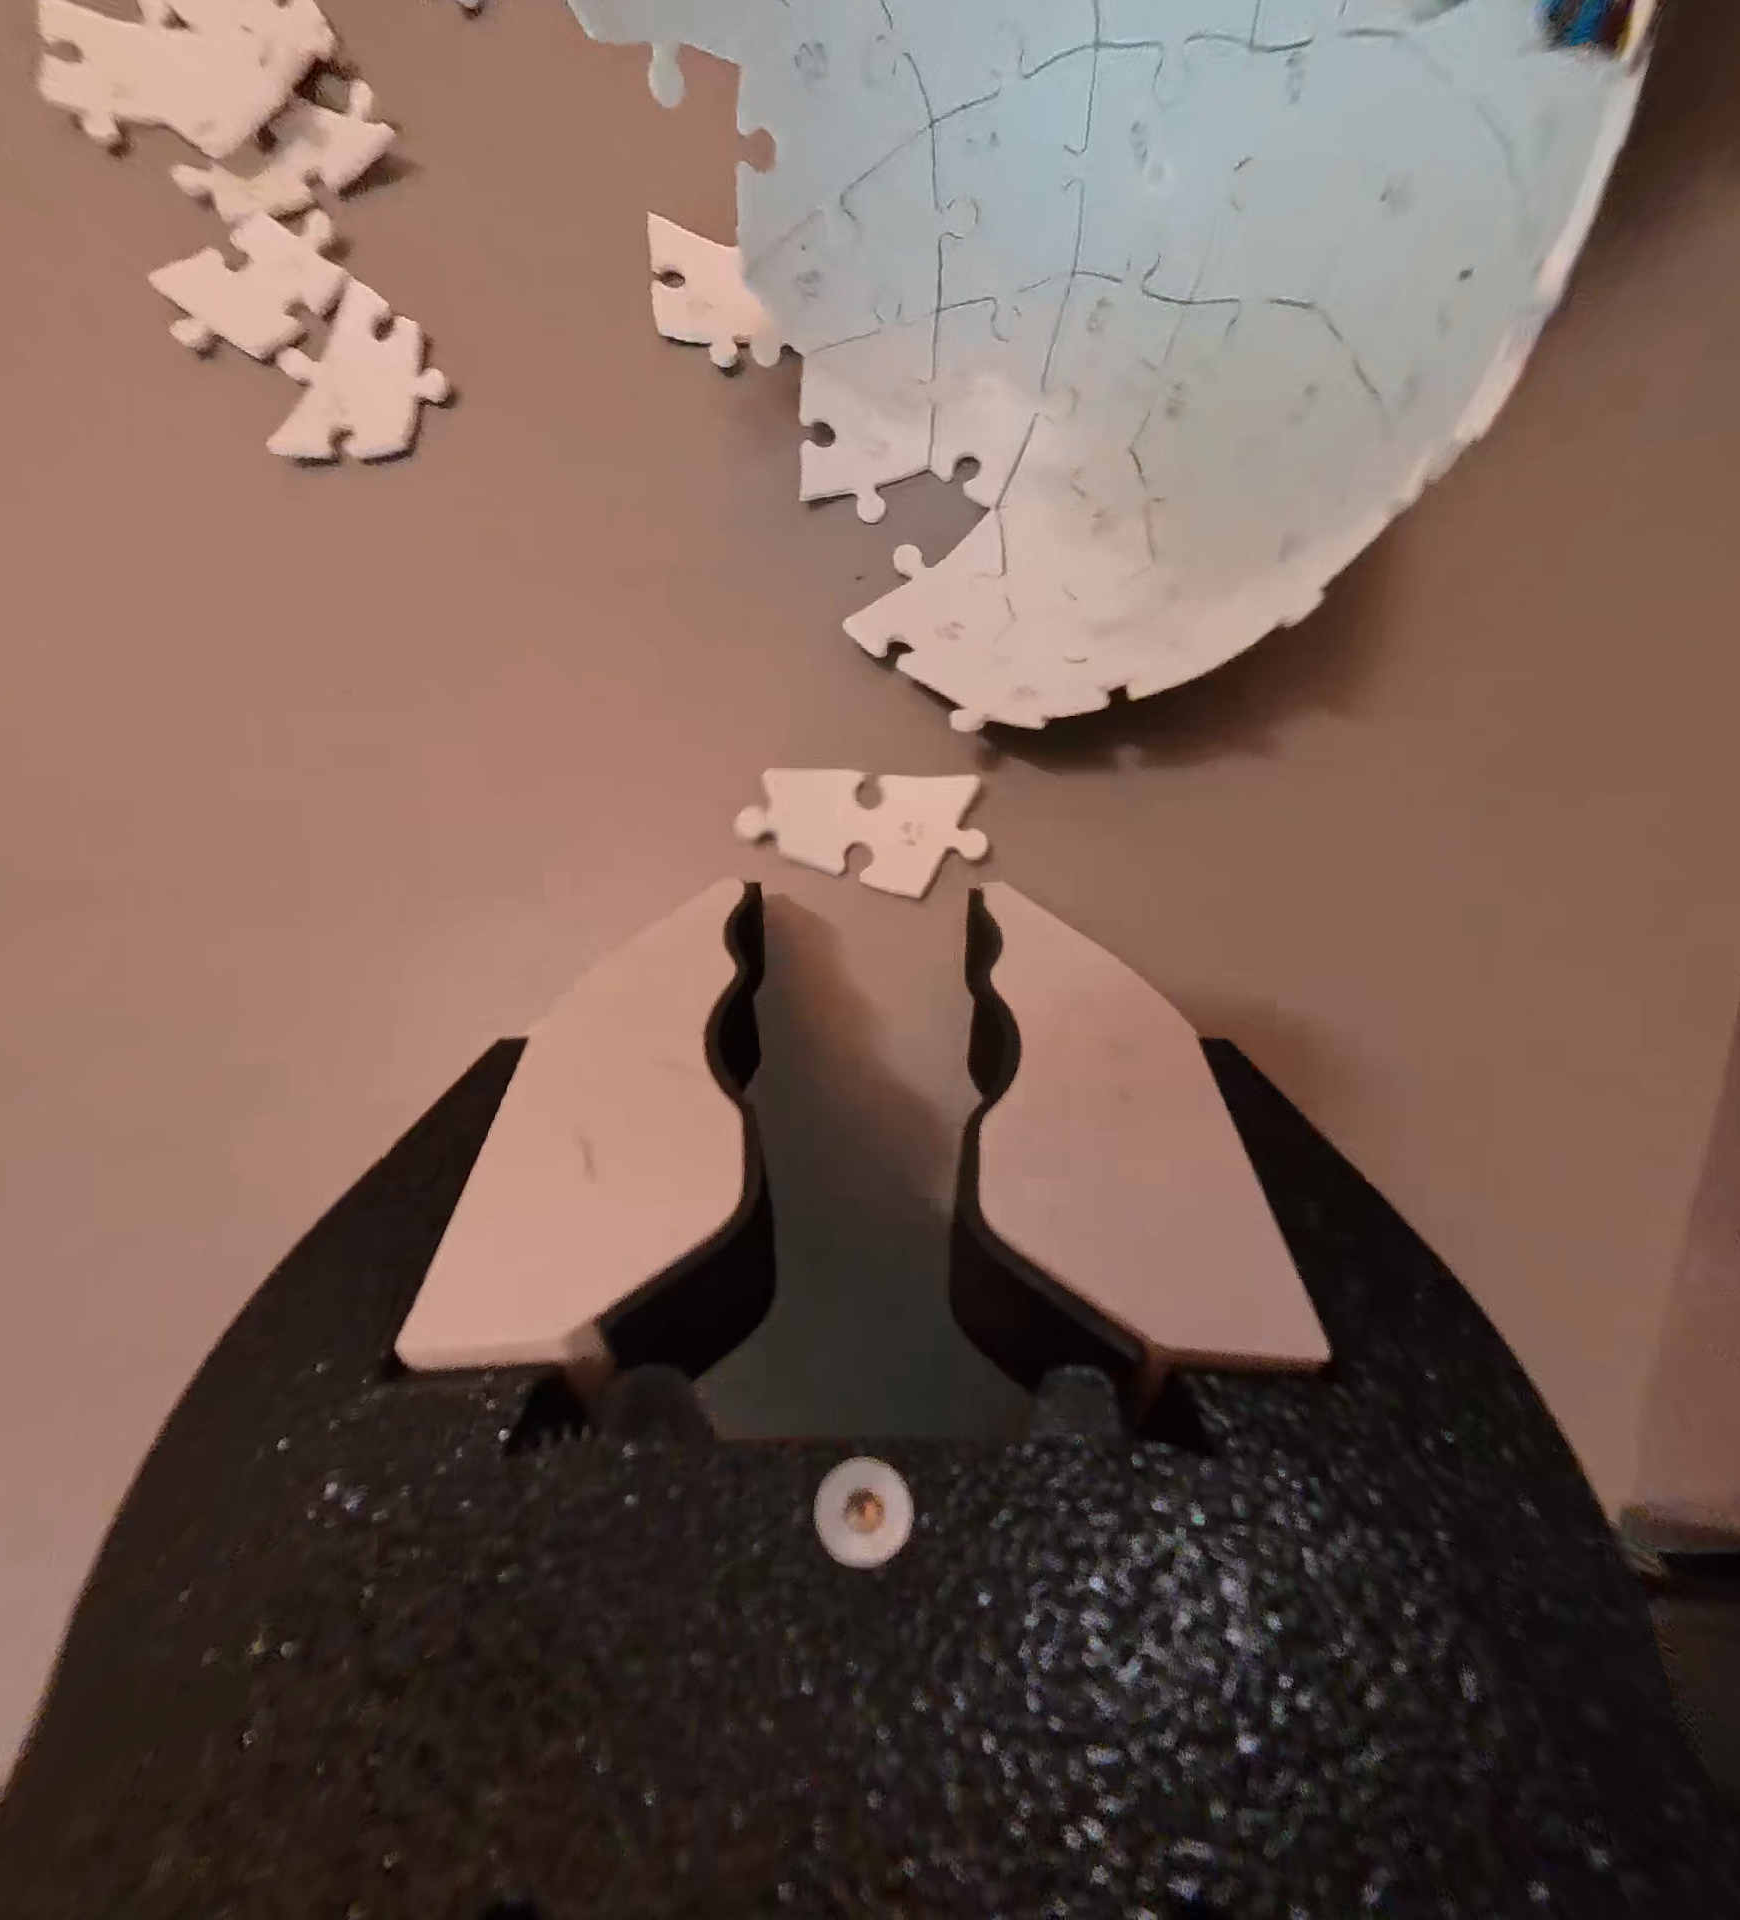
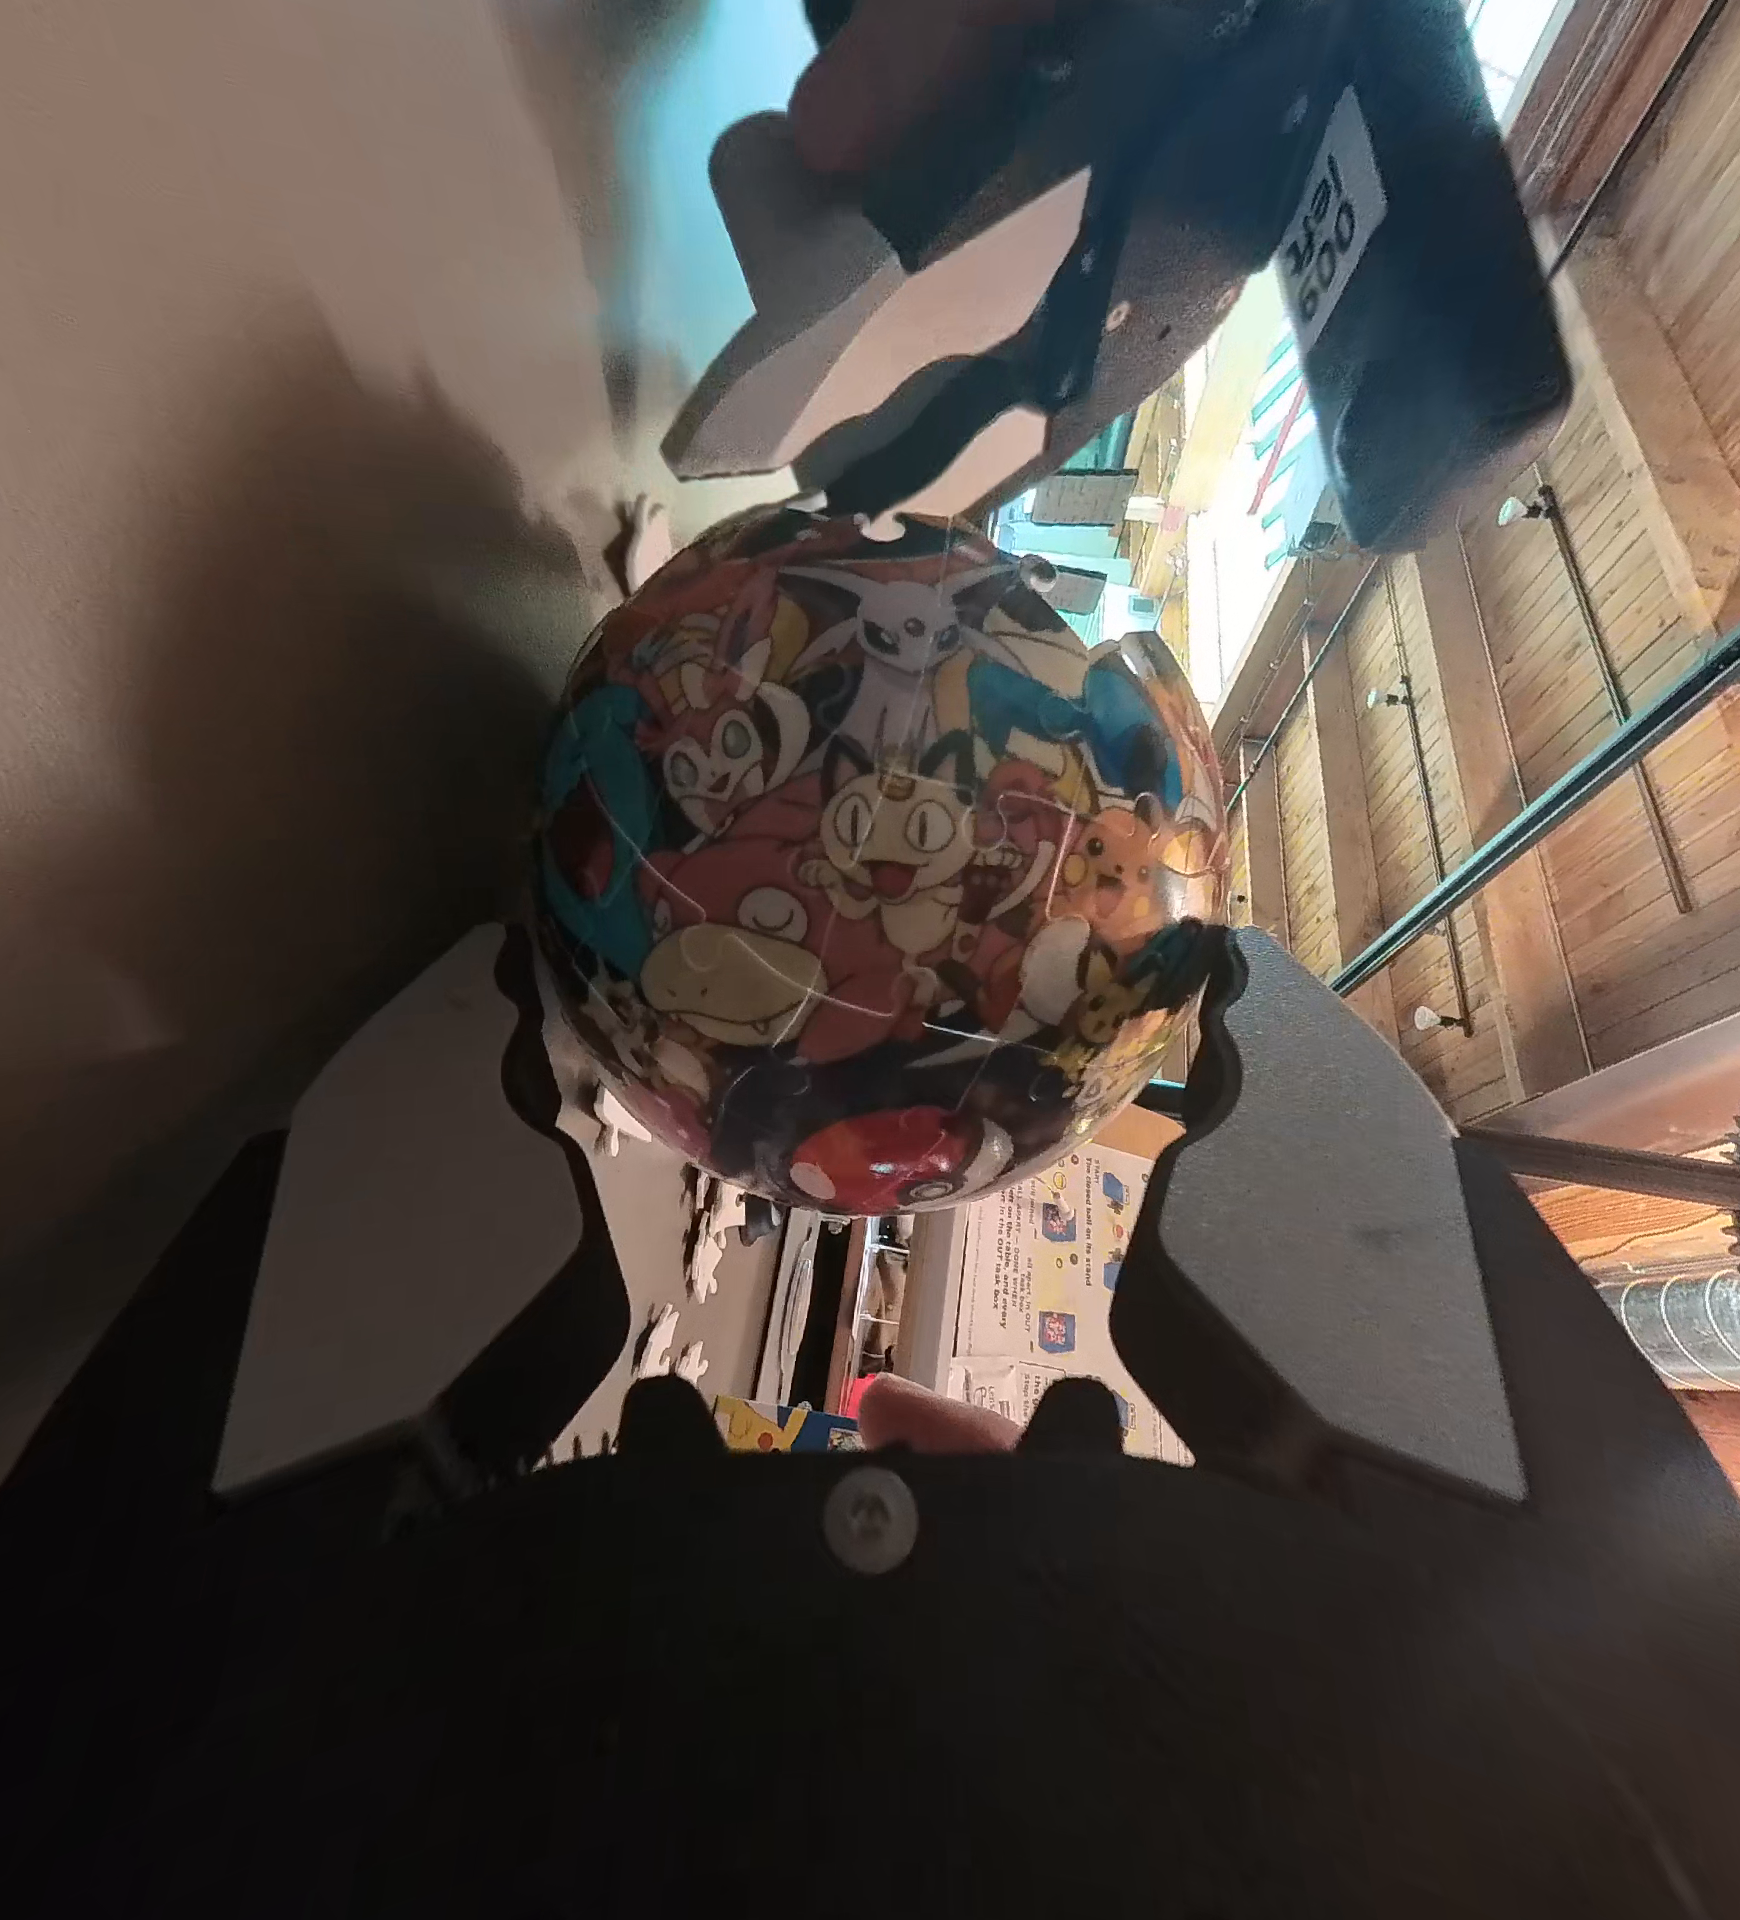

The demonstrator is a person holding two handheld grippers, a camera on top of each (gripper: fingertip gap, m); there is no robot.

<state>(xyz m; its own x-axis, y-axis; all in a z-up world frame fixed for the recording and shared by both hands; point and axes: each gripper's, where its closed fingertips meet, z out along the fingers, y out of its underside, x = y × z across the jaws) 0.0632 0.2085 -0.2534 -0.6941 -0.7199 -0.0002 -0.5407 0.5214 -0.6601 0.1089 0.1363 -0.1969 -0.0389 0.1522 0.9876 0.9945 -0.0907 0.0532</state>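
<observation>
two grippers show, one in each wrist view. the left gripper (image 1: pixel 861 894) points down at a grey-brown table (image 1: pixel 222 831), its pale fingers (image 1: pixel 637 1091) parted with bare table showing between them and nothing held. just ahead of its tips lies a loose white puzzle piece (image 1: pixel 871 831), face down, apart from both fingers. beyond that piece and off to the right of the tips is the partly built puzzle ball (image 1: pixel 1209 332), seen here from its hollow white inside, with a jagged open edge of tabs and notches. one more white piece (image 1: pixel 694 286) lies against that edge on the left. further ahead and well to the left of the tips sits a scatter of white pieces (image 1: pixel 253 239), some overlapping.

the right gripper (image 2: pixel 871 966) is clamped on the puzzle ball (image 2: pixel 876 862), one finger pressing each side of its lower half; the printed side faces this camera, covered in bright cartoon creatures. the ball is tilted against the table, with white tabs sticking out at its left rim. past the ball, above it in this view, the left gripper (image 2: pixel 741 447) hangs close to the ball's far edge; i cannot tell if it touches. a fingertip (image 2: pixel 933 1418) of the person shows low between the right gripper's fingers.
</observation>
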